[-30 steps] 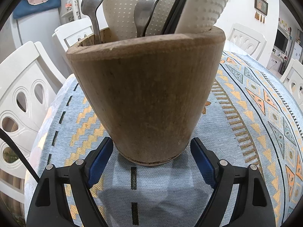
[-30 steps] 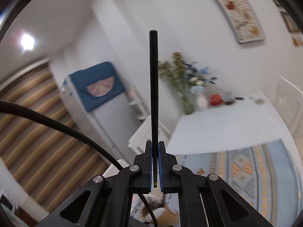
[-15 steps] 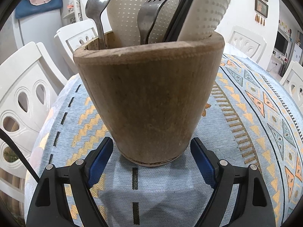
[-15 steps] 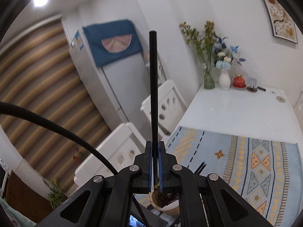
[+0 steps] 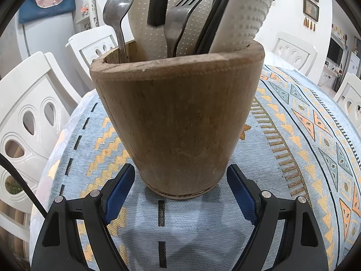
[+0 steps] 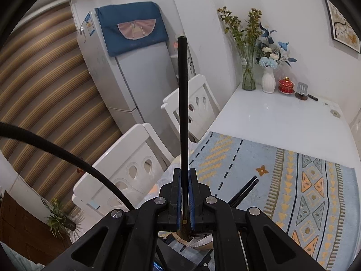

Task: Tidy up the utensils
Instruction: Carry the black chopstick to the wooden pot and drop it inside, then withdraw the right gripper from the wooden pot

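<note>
The wooden cup (image 5: 178, 122) fills the gap between my left jaws. Its mouth is crowded with a spoon (image 5: 118, 11), forks (image 5: 182, 20) and white ladles (image 5: 241, 15); bare cloth (image 5: 293, 158) lies open on both sides.

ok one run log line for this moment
left hand-held gripper: open around brown wooden utensil holder | right hand-held gripper: shut on thin black chopstick | step: above holder, insertion
</note>
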`<state>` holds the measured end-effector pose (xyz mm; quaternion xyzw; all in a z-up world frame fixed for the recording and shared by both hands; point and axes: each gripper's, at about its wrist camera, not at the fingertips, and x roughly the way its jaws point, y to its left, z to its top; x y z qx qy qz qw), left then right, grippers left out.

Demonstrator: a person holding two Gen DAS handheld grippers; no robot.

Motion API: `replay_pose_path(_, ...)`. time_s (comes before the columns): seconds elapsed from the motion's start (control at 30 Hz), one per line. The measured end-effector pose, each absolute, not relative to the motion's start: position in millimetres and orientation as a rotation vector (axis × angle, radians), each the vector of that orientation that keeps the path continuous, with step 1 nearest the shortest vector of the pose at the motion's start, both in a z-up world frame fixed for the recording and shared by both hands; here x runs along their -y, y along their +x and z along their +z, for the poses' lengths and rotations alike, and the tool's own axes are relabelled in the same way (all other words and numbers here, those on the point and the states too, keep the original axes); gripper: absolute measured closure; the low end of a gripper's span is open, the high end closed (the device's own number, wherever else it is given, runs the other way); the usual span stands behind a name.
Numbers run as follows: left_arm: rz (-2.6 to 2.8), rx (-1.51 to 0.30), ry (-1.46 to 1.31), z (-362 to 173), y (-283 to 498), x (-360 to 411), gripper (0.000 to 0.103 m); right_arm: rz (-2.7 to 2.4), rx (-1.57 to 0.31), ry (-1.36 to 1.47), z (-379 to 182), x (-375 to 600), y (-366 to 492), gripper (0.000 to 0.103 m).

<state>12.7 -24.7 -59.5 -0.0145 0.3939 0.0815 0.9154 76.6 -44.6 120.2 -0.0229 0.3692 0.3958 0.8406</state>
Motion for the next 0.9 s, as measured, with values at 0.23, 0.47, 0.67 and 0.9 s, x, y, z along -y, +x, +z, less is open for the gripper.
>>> replay_pose_path(0.23,0.168,-0.811,-0.03,-59,12,25,0.019,0.83,-0.847,-0.064,112,40,82,0.095)
replay_pose_path(0.47,0.168,-0.811,-0.028,-59,12,24,0.019,0.821,-0.901,0.039,115,60,97,0.089)
replay_pose_path(0.67,0.169,-0.811,-0.028,-59,12,25,0.019,0.792,-0.846,0.077,131,80,94,0.082)
replay_pose_path(0.9,0.168,-0.812,-0.031,-59,12,24,0.019,0.767,-0.79,0.103,146,96,86,0.078)
